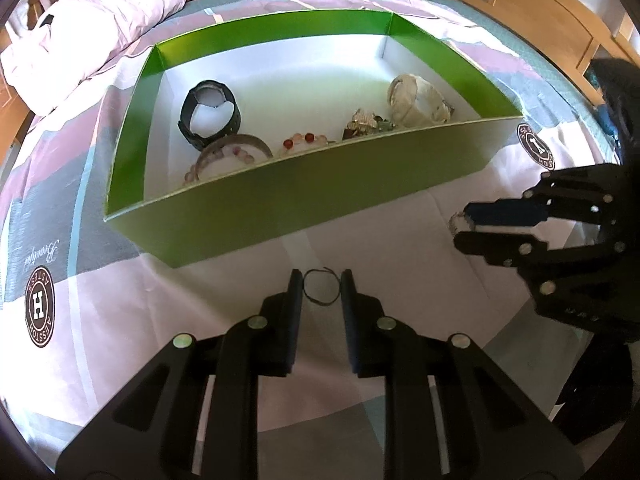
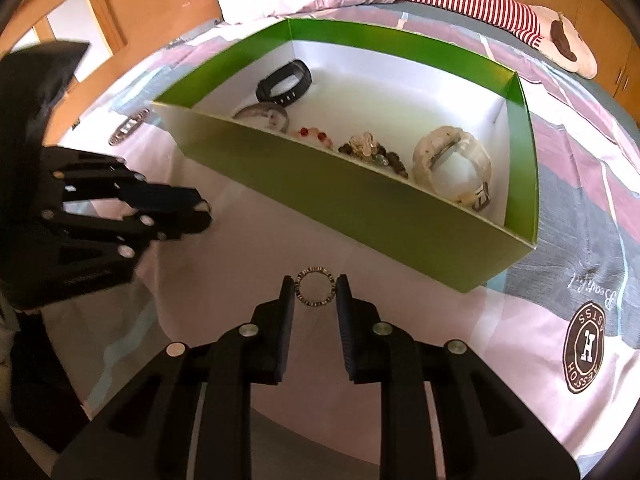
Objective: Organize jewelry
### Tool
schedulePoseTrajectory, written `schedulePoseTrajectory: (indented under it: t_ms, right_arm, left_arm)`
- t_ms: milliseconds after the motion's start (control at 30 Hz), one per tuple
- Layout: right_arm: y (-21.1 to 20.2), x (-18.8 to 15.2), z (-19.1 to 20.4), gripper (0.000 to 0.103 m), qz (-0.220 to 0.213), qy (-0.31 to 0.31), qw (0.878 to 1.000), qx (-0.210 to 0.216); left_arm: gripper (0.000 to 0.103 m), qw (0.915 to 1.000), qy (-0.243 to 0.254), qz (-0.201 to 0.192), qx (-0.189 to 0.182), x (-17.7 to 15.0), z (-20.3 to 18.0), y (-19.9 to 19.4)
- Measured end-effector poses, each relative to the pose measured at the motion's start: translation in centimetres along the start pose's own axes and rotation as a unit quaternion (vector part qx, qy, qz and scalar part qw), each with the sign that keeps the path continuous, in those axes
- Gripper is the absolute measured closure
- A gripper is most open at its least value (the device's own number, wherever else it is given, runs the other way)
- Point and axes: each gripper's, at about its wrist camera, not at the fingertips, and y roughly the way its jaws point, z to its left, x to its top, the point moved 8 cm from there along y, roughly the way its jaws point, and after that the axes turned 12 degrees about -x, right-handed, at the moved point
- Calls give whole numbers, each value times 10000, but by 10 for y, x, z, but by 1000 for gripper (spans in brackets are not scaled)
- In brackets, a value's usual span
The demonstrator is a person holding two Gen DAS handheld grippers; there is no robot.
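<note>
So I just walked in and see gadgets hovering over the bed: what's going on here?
A person is sorting jewelry into a green box on the bed. The left gripper is around a thin dark cord ring, the right gripper around a patterned metal ring; both rings sit between the fingertips just in front of the box. Inside it already lie a black watch, a white watch and beaded bracelets.

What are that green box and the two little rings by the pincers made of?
The green box looks like glossy card: thin straight walls, folded corners, white inside. The patterned ring between the right gripper fingers seems metal, with a segmented, shiny band. The dark loop at the left gripper looks like thin cord or wire, ends crossing; hard to say.
</note>
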Motion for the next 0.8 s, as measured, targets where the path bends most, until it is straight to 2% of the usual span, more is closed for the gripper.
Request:
schedulePoseTrajectory:
  t_ms: [433,800]
  right_arm:
    - [8,-3,-9,81,129,91,9995,-258]
    - [7,-3,-7,81,136,84,9995,-273]
  left_arm:
    - [84,9994,133,203,237,-5,-3,12]
    - [84,9993,169,209,278,-6,-6,12]
